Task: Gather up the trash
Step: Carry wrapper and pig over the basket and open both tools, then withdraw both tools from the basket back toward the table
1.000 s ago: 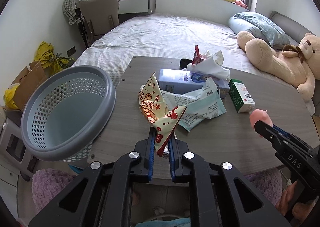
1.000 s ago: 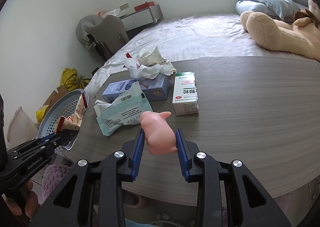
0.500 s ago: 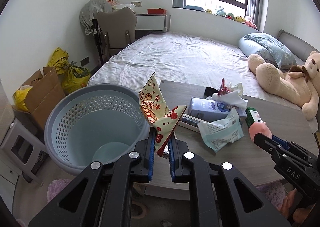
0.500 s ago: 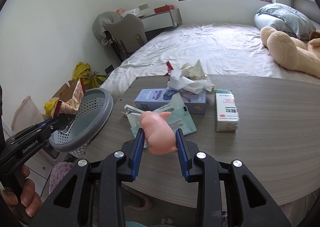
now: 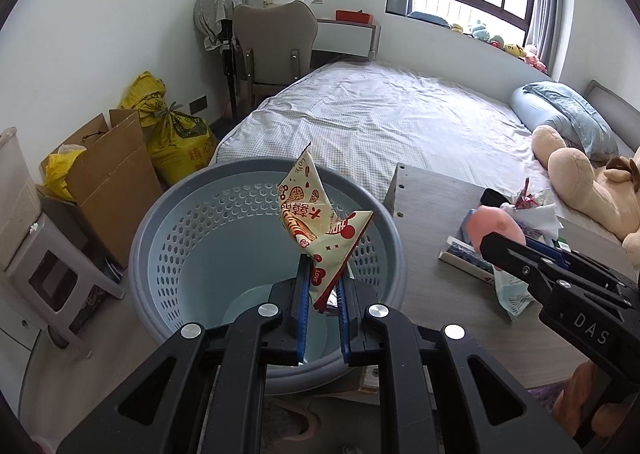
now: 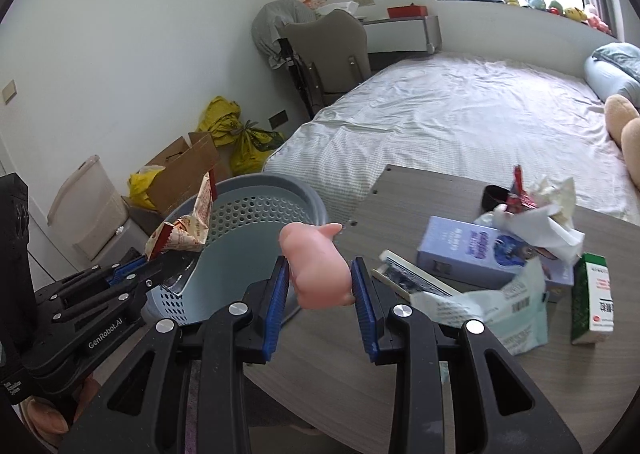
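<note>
My left gripper (image 5: 322,286) is shut on a crumpled red-and-cream snack wrapper (image 5: 316,222) and hangs over the mouth of the grey-blue perforated basket (image 5: 176,230), whose inside holds nothing. The same wrapper (image 6: 188,226) shows over the basket (image 6: 264,190) in the right wrist view, with the left gripper (image 6: 160,254) under it. My right gripper (image 6: 320,286) is shut on a soft pink pig toy (image 6: 316,266), above the grey table's left edge (image 6: 320,354), just right of the basket. In the left wrist view the pink toy (image 5: 496,228) and the right gripper (image 5: 516,250) appear at the right.
On the table lie a blue box (image 6: 476,250), a pale green torn pouch (image 6: 508,306), a green-and-white carton (image 6: 592,294), crumpled tissue with a red wrapper (image 6: 536,214) and a flat packet (image 6: 412,278). A cardboard box (image 5: 108,174), yellow bags (image 5: 172,134), a chair (image 5: 272,46) and a bed (image 5: 400,114) stand beyond.
Both grippers swung left from over the table toward the basket. The wrapper now hangs over the basket's opening and the pink toy has reached the table's left edge. Neither grip changed.
</note>
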Motion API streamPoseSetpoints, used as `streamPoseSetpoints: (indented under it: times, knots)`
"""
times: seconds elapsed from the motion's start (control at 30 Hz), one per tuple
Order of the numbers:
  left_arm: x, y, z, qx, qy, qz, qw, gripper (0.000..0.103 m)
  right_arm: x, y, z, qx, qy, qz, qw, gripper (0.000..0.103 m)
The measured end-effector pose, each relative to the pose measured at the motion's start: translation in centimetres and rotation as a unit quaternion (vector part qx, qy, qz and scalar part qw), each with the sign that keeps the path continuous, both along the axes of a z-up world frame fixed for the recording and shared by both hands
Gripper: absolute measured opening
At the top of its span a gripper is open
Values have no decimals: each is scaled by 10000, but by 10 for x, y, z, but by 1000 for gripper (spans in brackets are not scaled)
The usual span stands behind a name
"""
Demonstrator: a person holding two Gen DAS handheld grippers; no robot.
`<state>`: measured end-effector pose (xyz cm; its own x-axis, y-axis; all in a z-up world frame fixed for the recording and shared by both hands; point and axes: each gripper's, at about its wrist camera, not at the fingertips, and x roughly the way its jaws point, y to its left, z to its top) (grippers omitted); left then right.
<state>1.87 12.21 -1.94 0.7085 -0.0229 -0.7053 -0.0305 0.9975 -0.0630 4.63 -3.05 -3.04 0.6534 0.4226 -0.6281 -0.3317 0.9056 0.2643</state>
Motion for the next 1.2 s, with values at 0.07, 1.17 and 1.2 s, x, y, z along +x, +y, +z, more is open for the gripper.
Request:
streamPoseSetpoints:
  times: [0.07, 1.17, 1.2]
  knots:
    - [6, 9, -4, -19, 65, -15, 10000, 12, 9, 14, -2, -16, 36, 110, 9999, 32]
    - [53, 67, -44, -224, 471, 352, 9980, 52, 58, 75, -36, -201, 496, 464, 9975, 35]
    - [53, 68, -44, -194, 457, 399, 9980, 52, 57, 75, -36, -204, 498, 469, 9974, 34]
